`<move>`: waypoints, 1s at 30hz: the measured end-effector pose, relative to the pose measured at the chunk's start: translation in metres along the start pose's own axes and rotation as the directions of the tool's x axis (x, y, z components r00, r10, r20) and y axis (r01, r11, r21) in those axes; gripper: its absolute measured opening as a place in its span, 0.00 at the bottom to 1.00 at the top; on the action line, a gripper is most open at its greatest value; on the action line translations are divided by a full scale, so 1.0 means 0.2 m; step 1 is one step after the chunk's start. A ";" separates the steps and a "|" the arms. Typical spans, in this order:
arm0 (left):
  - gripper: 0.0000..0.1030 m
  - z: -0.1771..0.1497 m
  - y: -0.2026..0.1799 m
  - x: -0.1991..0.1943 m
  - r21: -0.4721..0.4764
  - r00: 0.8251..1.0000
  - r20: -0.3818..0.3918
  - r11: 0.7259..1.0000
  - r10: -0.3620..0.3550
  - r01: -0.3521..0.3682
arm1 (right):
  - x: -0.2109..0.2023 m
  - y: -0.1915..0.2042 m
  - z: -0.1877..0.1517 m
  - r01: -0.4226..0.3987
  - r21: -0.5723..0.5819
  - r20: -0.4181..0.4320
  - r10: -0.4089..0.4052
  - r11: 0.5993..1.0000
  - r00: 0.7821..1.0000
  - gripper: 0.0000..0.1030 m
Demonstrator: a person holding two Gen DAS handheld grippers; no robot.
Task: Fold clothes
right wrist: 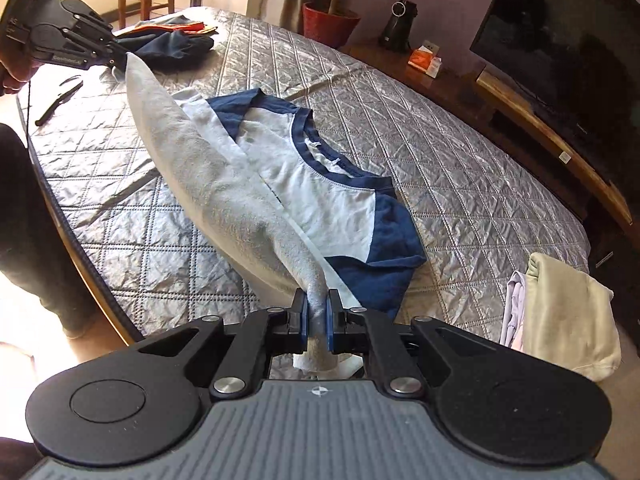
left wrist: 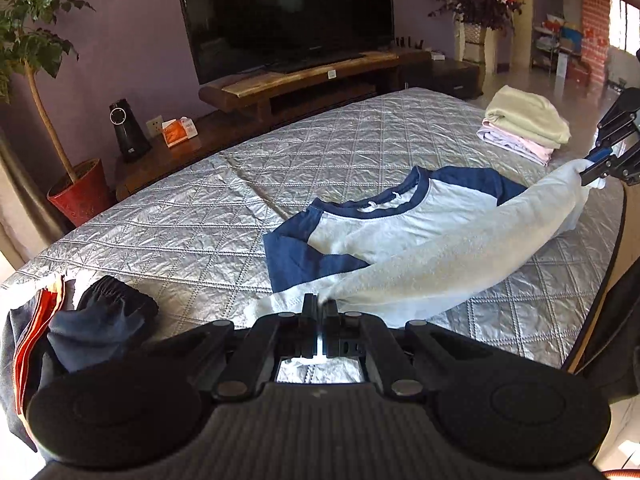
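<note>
**Shirt hem lifted at both corners, fold only begun**

Two folded garments (left wrist: 524, 124) already stacked at the far right of the quilted bed (left wrist: 360, 136), pale yellow on top, pink and lilac beneath. Looks like finished work, set well apart from the piece in hand.

Now under way: a white shirt with navy sleeves and collar (left wrist: 372, 224), lying near the middle of the bed, neckline toward the television side. Near edge raised off the quilt and stretched taut between the two tools. Left gripper (left wrist: 320, 306) clenched on one corner of the pale cloth, jaws pressed together with fabric pinched at the tips. Right gripper (right wrist: 317, 312) clamped on the other corner, a twisted rope of grey-white cloth running between the blue pads (right wrist: 329, 322). Collar, shoulders and both navy sleeves flat on the quilt, sleeves not visibly tucked in.

Judged stage: start of the first fold on this shirt, hem up but not yet carried over toward the collar. Left to do: lay the raised edge down, bring the sides in, move the result to the stack.

Also waiting: a heap of unfolded clothes (left wrist: 100, 316), dark blue with orange and white, at the near left corner of the bed. Task probably around halfway, no further.
</note>
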State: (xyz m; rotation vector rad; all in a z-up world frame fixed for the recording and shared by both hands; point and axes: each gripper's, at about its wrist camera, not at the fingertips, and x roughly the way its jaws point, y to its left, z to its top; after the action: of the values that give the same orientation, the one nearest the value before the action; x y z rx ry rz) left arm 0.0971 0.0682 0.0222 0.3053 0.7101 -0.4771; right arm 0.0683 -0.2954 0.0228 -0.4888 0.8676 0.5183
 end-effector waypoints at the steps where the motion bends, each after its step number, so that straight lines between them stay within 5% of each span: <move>1: 0.01 0.05 0.02 0.04 -0.016 1.000 0.004 1.000 -0.003 0.003 | 0.03 -0.06 0.04 0.004 0.007 0.000 -0.004 1.000 1.000 0.10; 10: 0.02 0.34 0.25 0.54 -0.146 1.000 -0.030 0.989 -0.001 -0.003 | 0.42 -0.43 0.22 0.016 0.140 -0.026 -0.012 0.990 1.000 0.10; 17: 0.03 0.34 0.27 0.89 -0.171 0.991 -0.132 0.985 0.009 -0.031 | 0.70 -0.50 0.17 0.045 0.141 -0.123 -0.028 0.989 0.992 0.13; 20: 0.11 0.28 0.26 0.94 -0.155 0.989 -0.143 0.986 0.039 -0.061 | 0.75 -0.47 0.12 0.089 0.112 -0.152 -0.072 0.990 0.986 0.13; 22: 0.26 0.25 0.30 0.92 -0.174 0.988 -0.139 0.980 0.071 -0.095 | 0.75 -0.46 0.08 0.124 0.109 -0.156 -0.106 0.986 0.982 0.19; 24: 0.27 0.22 0.35 0.90 -0.207 0.986 -0.134 0.970 0.104 -0.130 | 0.71 -0.45 0.07 0.181 0.132 -0.129 -0.164 0.974 0.978 0.22; 27: 0.27 0.20 0.49 0.82 -0.354 0.979 -0.092 0.913 0.180 -0.201 | 0.58 -0.43 0.07 0.234 0.223 -0.030 -0.233 0.946 0.972 0.25; 30: 0.27 0.14 0.58 0.67 -0.568 0.969 -0.020 0.795 0.245 -0.212 | 0.53 -0.37 0.13 0.204 0.290 0.062 -0.231 0.935 0.971 0.26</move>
State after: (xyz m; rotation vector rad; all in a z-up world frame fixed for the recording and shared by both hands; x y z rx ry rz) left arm 0.2614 0.1125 -0.0365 -0.1879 0.7176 -0.0248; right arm 0.1855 -0.3130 -0.0346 -0.2909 0.7694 0.2062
